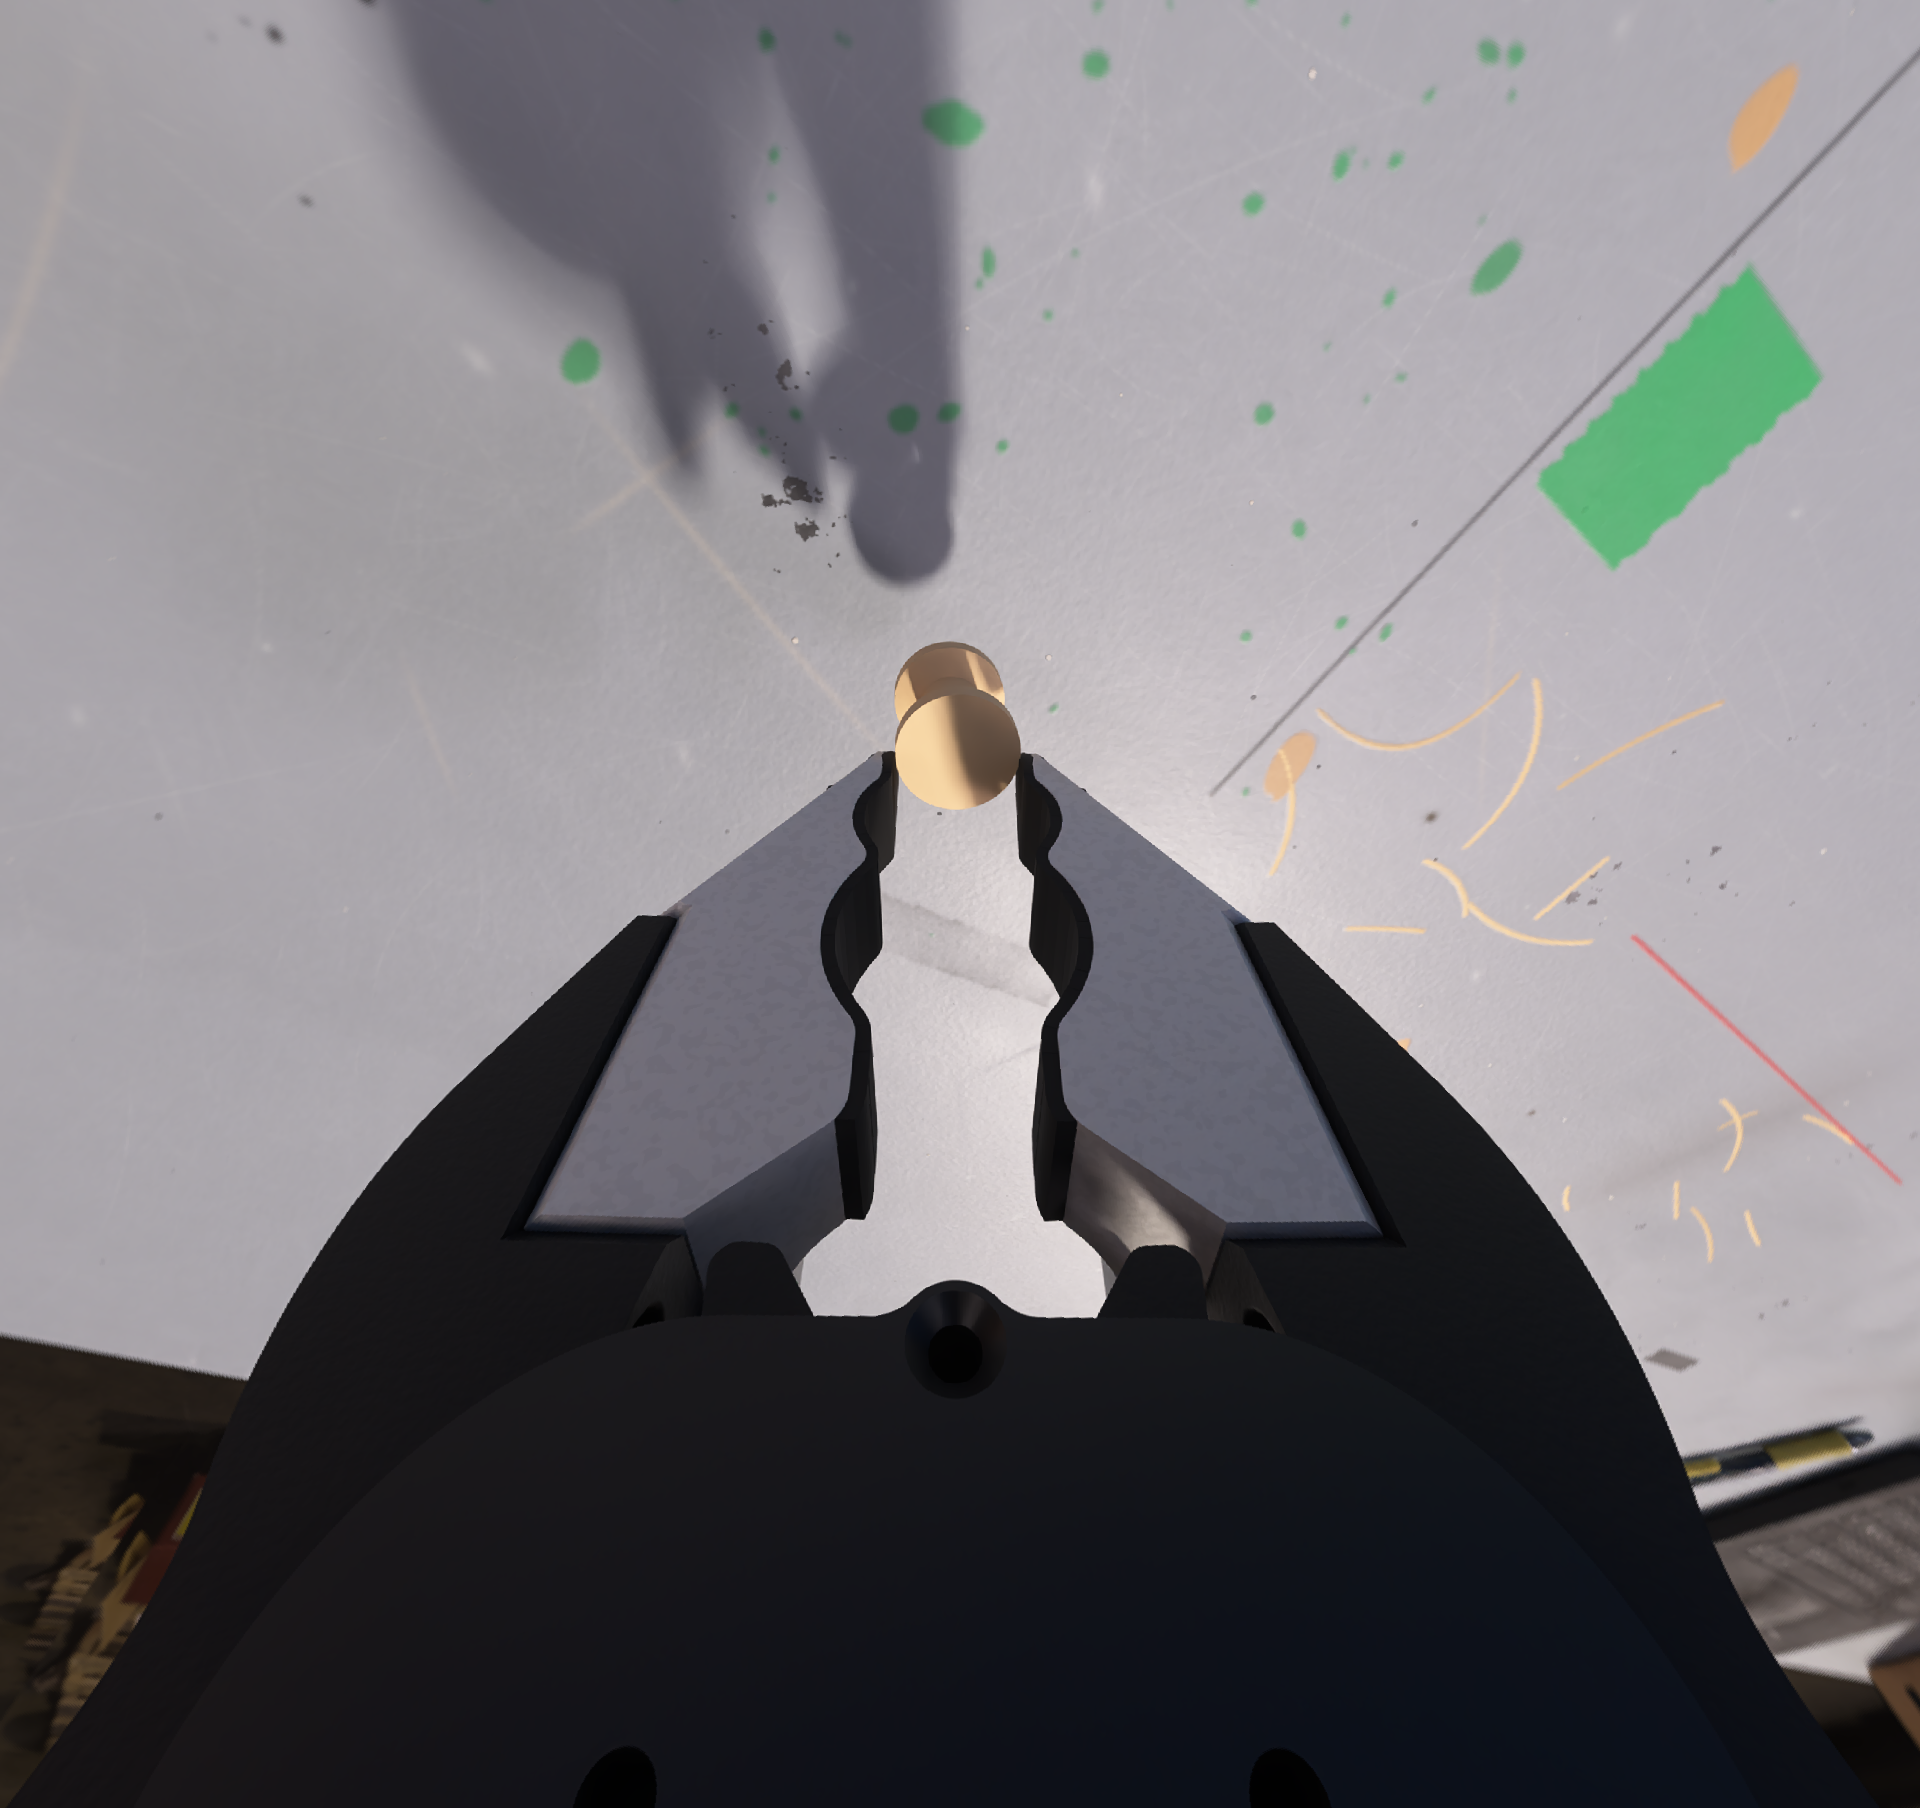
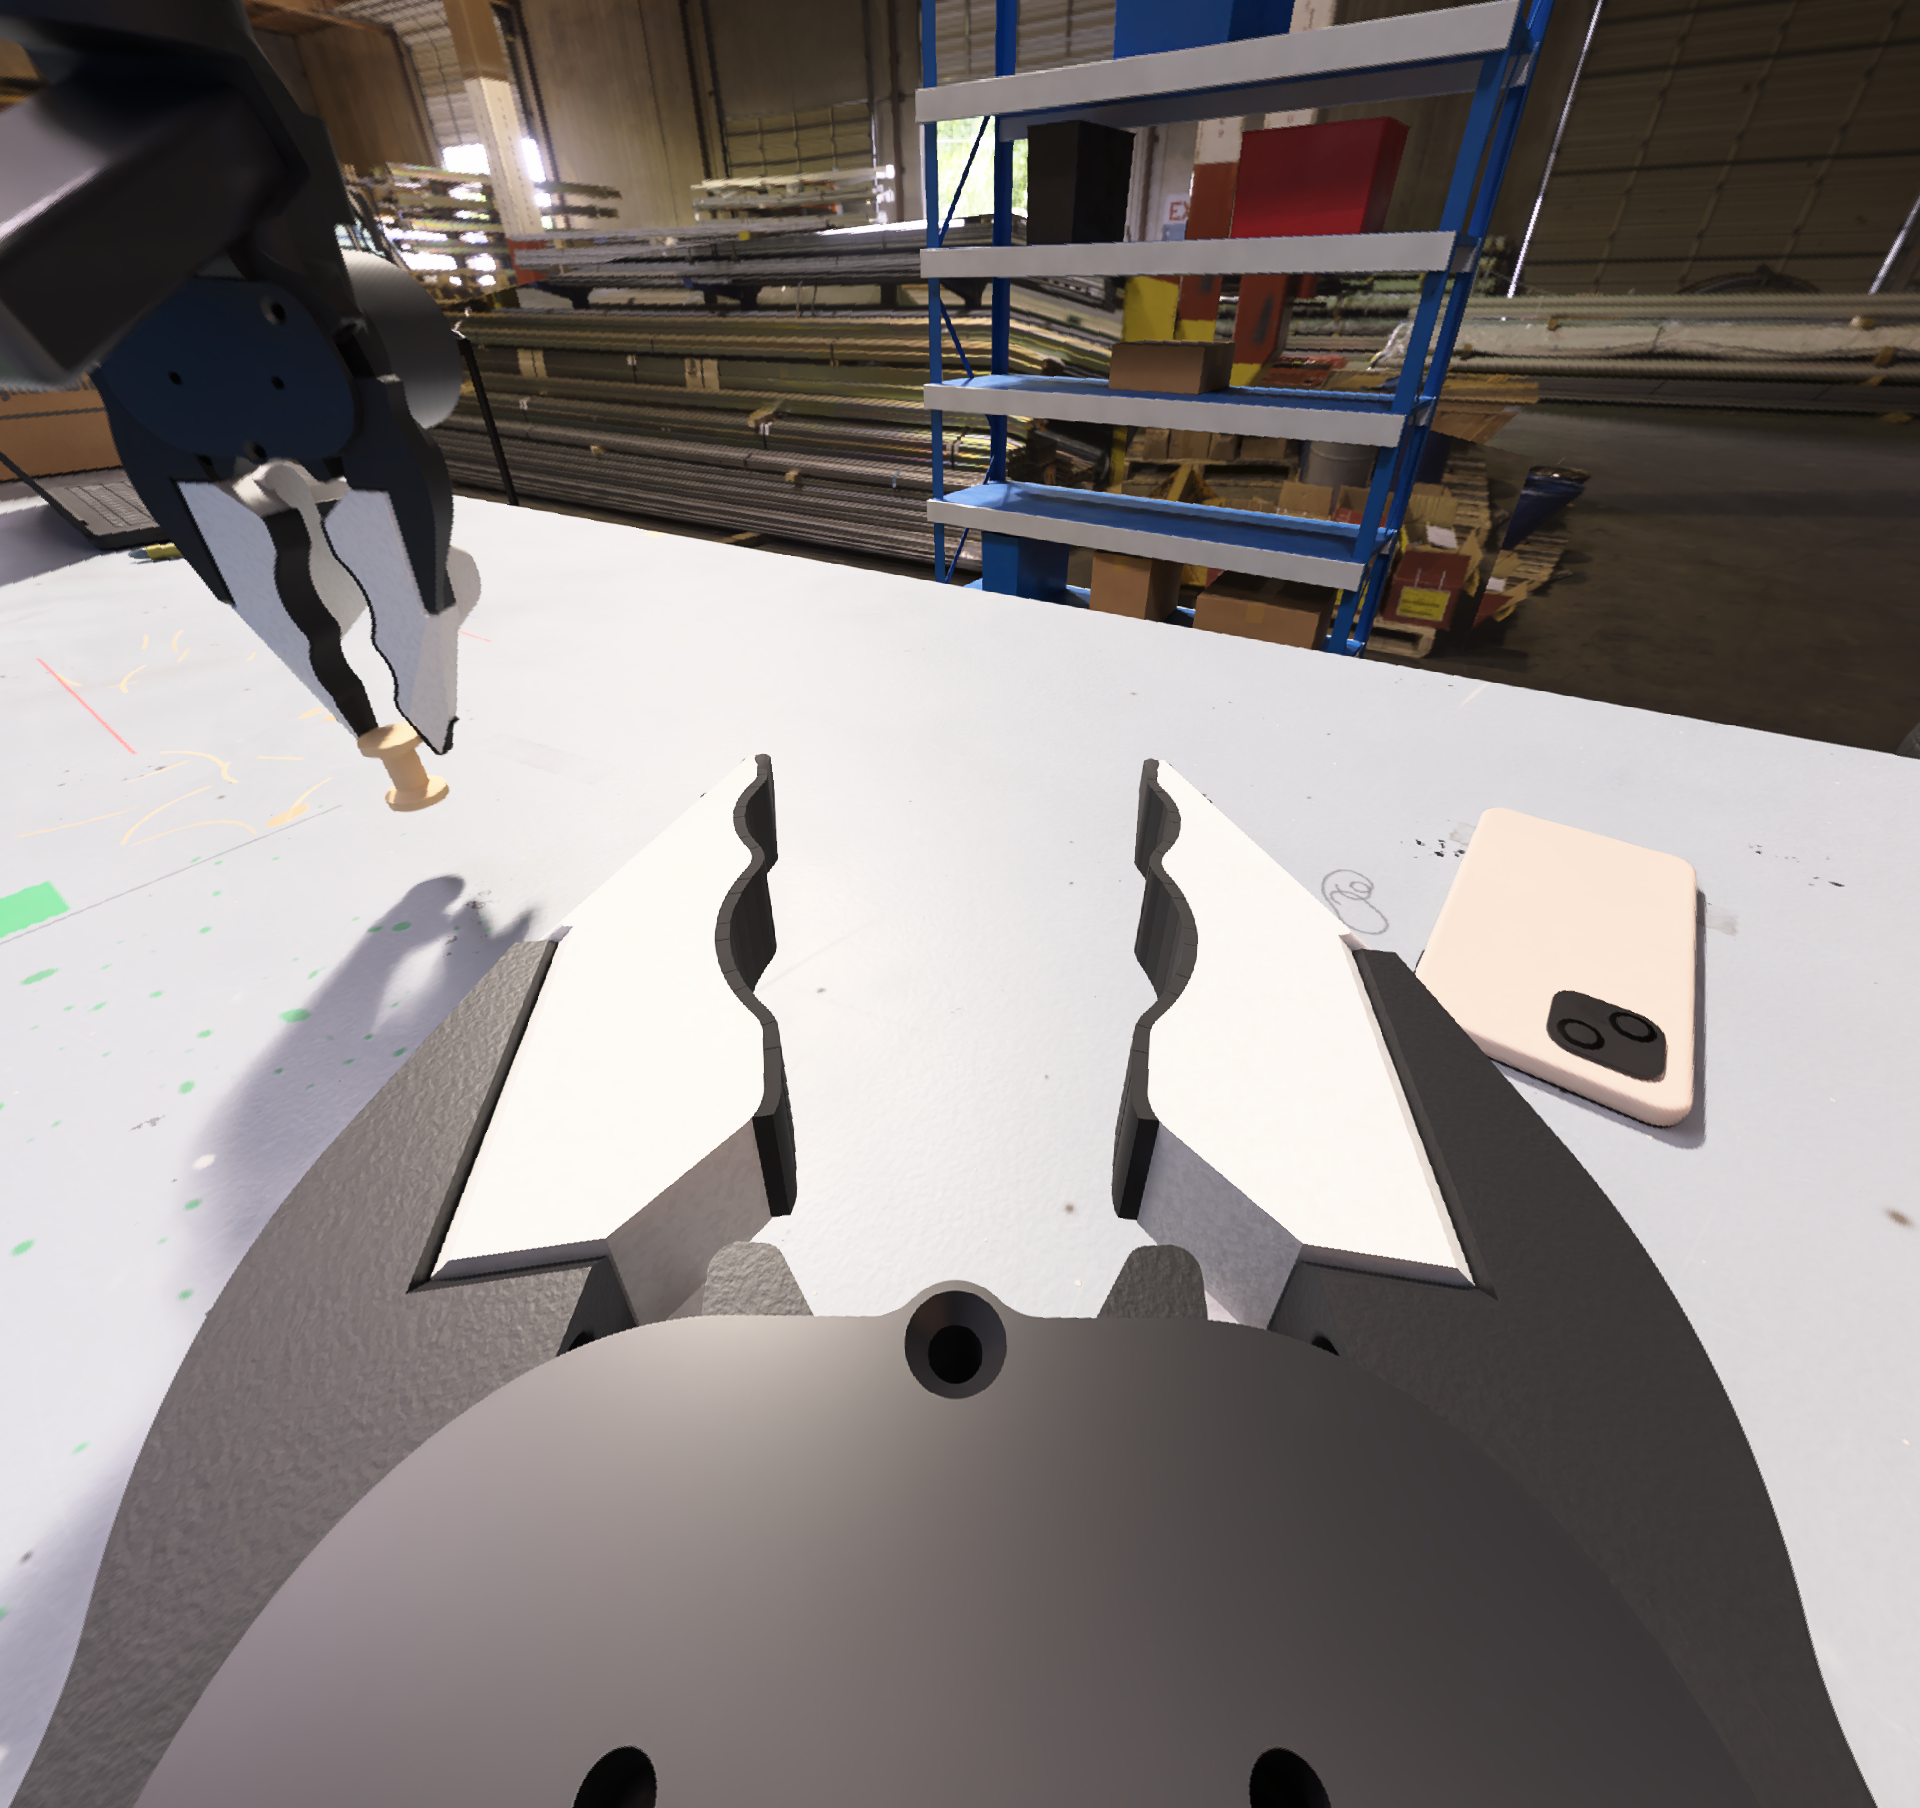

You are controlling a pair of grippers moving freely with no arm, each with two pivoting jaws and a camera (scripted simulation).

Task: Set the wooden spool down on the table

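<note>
The small light wooden spool (image 1: 954,740) sits between the fingertips of my left gripper (image 1: 954,773), which is shut on its upper flange. In the right wrist view the spool (image 2: 412,773) hangs tilted below the left gripper (image 2: 403,728), a little above the grey table (image 2: 935,636); its shadow falls lower on the surface. My right gripper (image 2: 954,766) is open and empty, low over the table, to the right of the spool.
A pale pink phone (image 2: 1569,958) lies camera side up on the table right of my right gripper. The table top (image 1: 312,719) carries green paint spots, a green patch (image 1: 1678,418) and orange scribbles. A blue shelf rack (image 2: 1195,252) stands beyond the far edge.
</note>
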